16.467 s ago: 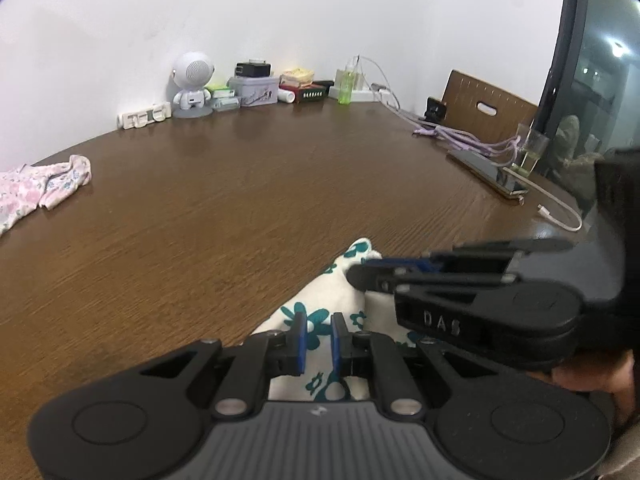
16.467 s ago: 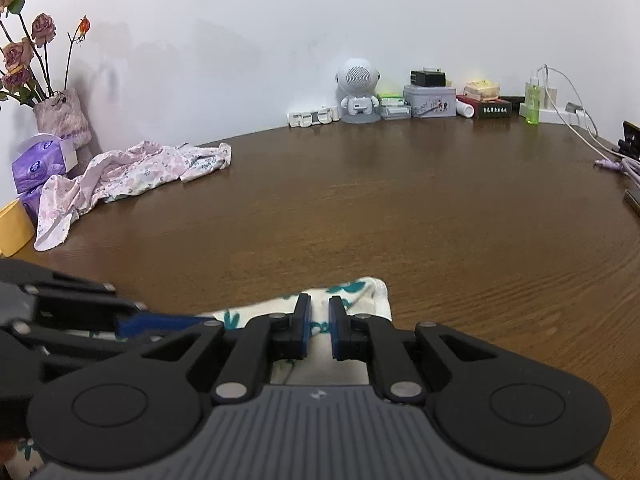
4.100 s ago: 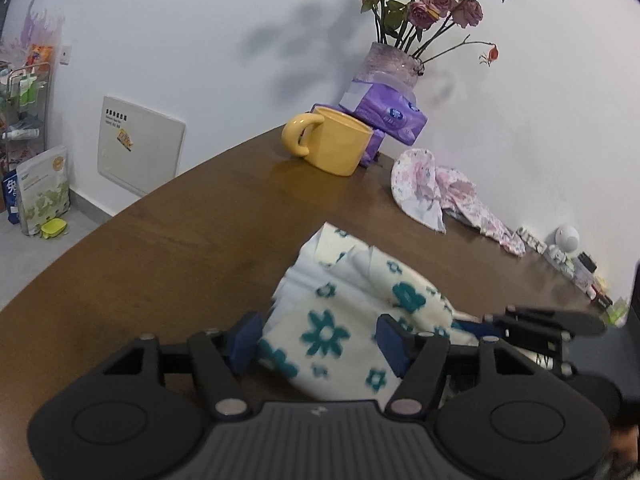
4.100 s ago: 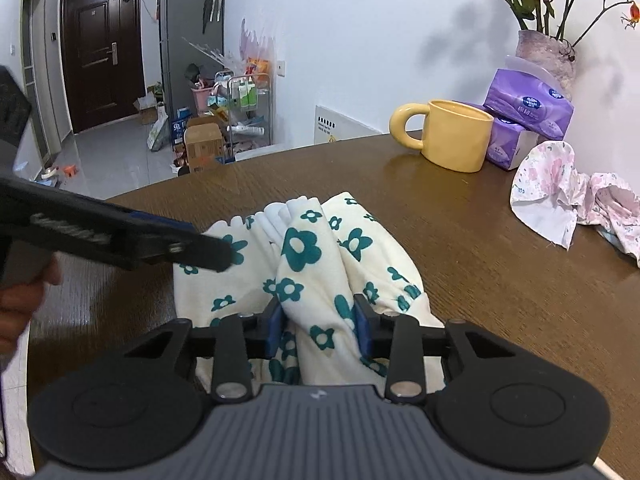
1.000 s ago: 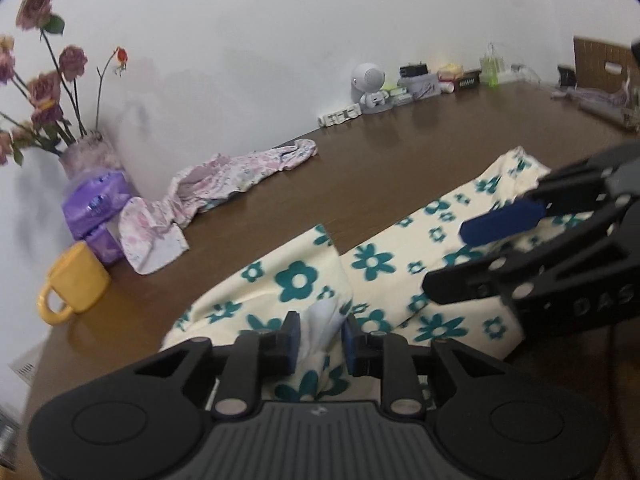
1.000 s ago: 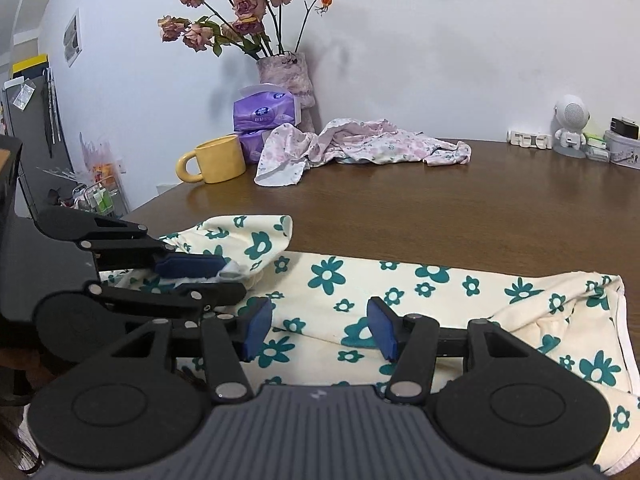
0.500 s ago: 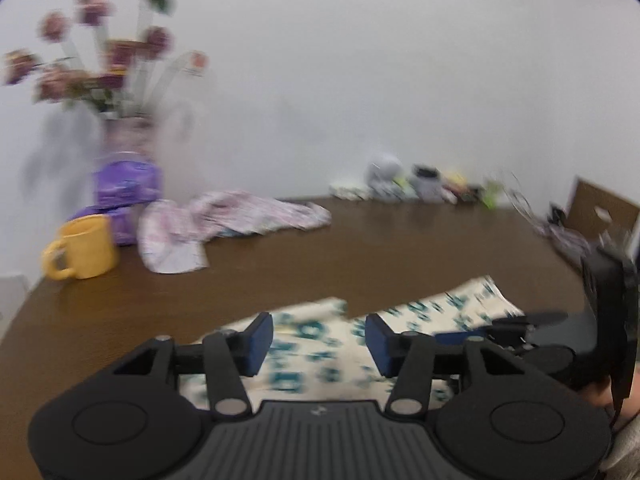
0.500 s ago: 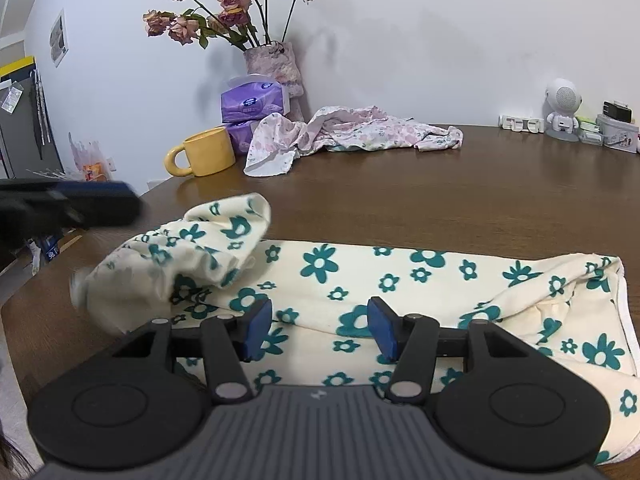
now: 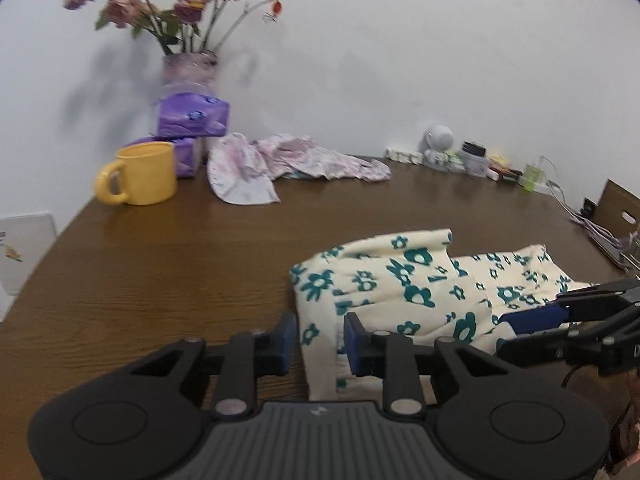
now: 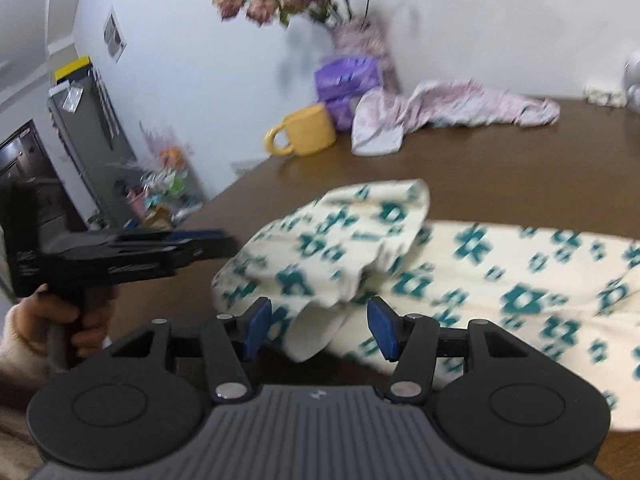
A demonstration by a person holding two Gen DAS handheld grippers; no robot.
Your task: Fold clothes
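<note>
Left wrist view: a brown wooden tabletop [image 9: 168, 264] against a white wall, its far edge holding a yellow mug [image 9: 140, 173], flowers [image 9: 176, 4] and a pink garment [image 9: 296, 160]. Near the front edge lies cream, teal-flowered clothing [image 9: 404, 280], one end folded over. The left gripper [image 9: 320, 340], jaws just closing, narrowly brackets its hem; grip unclear. The right gripper [image 10: 318, 328] gapes, unclamped, over the fold.

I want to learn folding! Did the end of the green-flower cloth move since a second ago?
Yes. The end of the green-flower cloth that lay nearest the yellow mug has flipped over onto the rest of it, away from the mug.
</note>
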